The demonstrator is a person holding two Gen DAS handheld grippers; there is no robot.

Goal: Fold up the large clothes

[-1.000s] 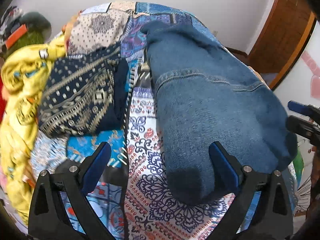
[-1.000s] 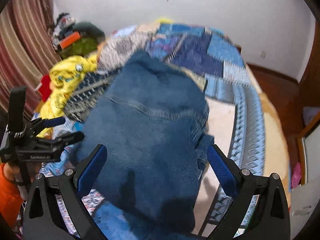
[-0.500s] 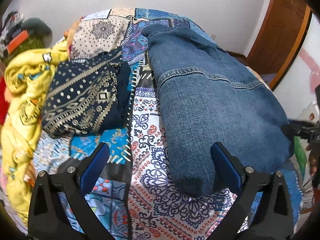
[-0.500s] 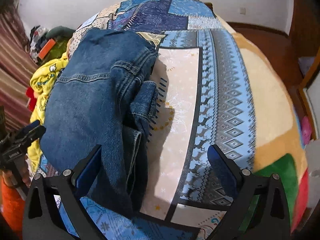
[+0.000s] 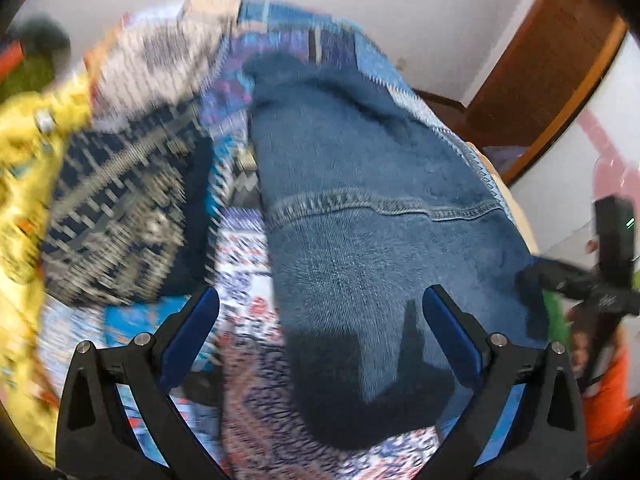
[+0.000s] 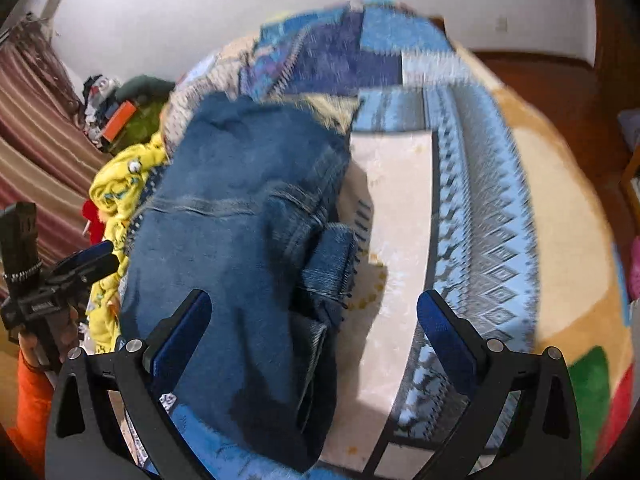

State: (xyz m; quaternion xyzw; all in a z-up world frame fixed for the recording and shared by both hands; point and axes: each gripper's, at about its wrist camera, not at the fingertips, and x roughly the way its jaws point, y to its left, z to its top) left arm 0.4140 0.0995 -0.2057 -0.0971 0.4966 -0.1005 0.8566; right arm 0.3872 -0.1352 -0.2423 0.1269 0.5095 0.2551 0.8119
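Note:
A blue denim garment (image 5: pixel 372 216) lies folded lengthwise on a patterned bedspread (image 5: pixel 248 360); it also shows in the right wrist view (image 6: pixel 240 240), with a bunched fold along its right edge. My left gripper (image 5: pixel 320 336) is open and empty, above the garment's near end. My right gripper (image 6: pixel 314 336) is open and empty, above the garment's near right edge. Each gripper shows at the side of the other's view, the right one (image 5: pixel 600 288) and the left one (image 6: pixel 80 264). Both views are motion-blurred.
A folded navy patterned garment (image 5: pixel 120 216) lies left of the denim. A yellow garment (image 5: pixel 24 184) is heaped at the bed's left edge, also in the right wrist view (image 6: pixel 120 188). A wooden door (image 5: pixel 540 64) stands far right. A striped curtain (image 6: pixel 36 120) hangs left.
Both grippers have shifted over the denim garment's near end, staying open. The right gripper swung from the bedspread side back toward the garment. The garment lies as before.

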